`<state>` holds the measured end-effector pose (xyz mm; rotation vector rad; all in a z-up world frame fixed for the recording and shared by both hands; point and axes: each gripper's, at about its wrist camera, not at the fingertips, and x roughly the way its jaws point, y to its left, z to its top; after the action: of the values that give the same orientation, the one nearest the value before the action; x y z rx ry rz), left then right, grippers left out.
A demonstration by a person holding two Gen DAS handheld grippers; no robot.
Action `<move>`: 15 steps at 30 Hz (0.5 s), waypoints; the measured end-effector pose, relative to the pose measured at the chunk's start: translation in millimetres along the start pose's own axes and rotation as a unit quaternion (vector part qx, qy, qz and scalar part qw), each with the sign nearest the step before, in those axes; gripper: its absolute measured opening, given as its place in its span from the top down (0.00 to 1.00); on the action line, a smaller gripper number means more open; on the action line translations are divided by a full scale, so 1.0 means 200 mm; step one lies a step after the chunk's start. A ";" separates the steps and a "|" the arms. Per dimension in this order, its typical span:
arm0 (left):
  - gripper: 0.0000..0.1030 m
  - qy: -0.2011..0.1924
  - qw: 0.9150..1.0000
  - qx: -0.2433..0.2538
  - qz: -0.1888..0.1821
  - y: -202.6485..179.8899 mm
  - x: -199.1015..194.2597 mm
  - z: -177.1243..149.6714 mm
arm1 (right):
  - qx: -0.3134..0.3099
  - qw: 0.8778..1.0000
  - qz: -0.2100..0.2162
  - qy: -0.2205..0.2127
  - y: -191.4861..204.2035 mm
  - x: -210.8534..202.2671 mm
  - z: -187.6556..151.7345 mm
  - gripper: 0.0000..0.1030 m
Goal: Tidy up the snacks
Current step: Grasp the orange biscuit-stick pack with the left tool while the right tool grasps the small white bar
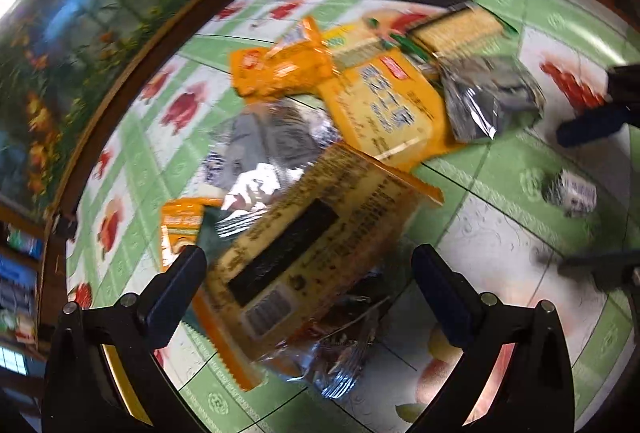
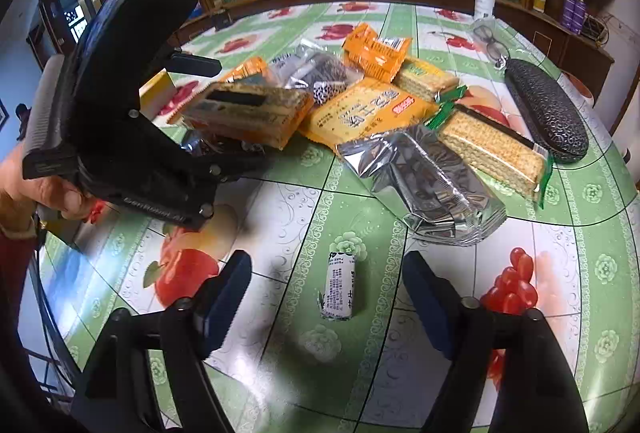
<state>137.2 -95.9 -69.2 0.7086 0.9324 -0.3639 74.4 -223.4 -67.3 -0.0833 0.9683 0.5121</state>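
Your right gripper (image 2: 326, 297) is hanging open around the small wrapped roll (image 2: 339, 285), pads clear; beyond it snack packets (image 2: 372, 113) are crowding the worktop (image 2: 580, 241), left gripper (image 1: 308, 289) open over them.

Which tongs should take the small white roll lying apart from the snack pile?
Right. The right tongs are open with the small white roll lying between their fingers. The left tongs are over the tan wafer pack in the pile.
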 end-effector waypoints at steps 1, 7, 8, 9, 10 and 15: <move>0.01 0.000 1.000 0.007 0.003 -0.01 0.01 0.00 | 0.001 1.000 0.000 0.004 0.00 0.01 0.00 0.31; 0.55 -0.010 0.999 -0.039 -0.019 0.09 0.01 0.05 | -0.003 1.000 -0.007 0.007 -0.01 0.04 0.02 0.53; 0.60 -0.009 0.998 -0.050 -0.031 0.11 0.01 0.05 | -0.003 1.000 -0.008 0.007 -0.01 0.04 0.02 0.54; 0.64 -0.008 0.997 -0.057 -0.042 0.12 0.01 0.04 | -0.003 1.000 -0.010 0.007 -0.01 0.04 0.02 0.56; 0.67 -0.007 0.997 -0.059 -0.047 0.12 0.00 0.04 | -0.003 1.000 -0.010 0.007 -0.01 0.04 0.03 0.62; 0.71 -0.018 0.995 -0.080 -0.061 0.12 -0.03 0.00 | 0.019 1.000 0.011 0.002 -0.05 0.04 0.02 0.85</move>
<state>146.4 -78.5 -55.3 0.4983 0.9622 -0.4030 86.5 -228.2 -72.5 -0.0395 0.9841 0.5135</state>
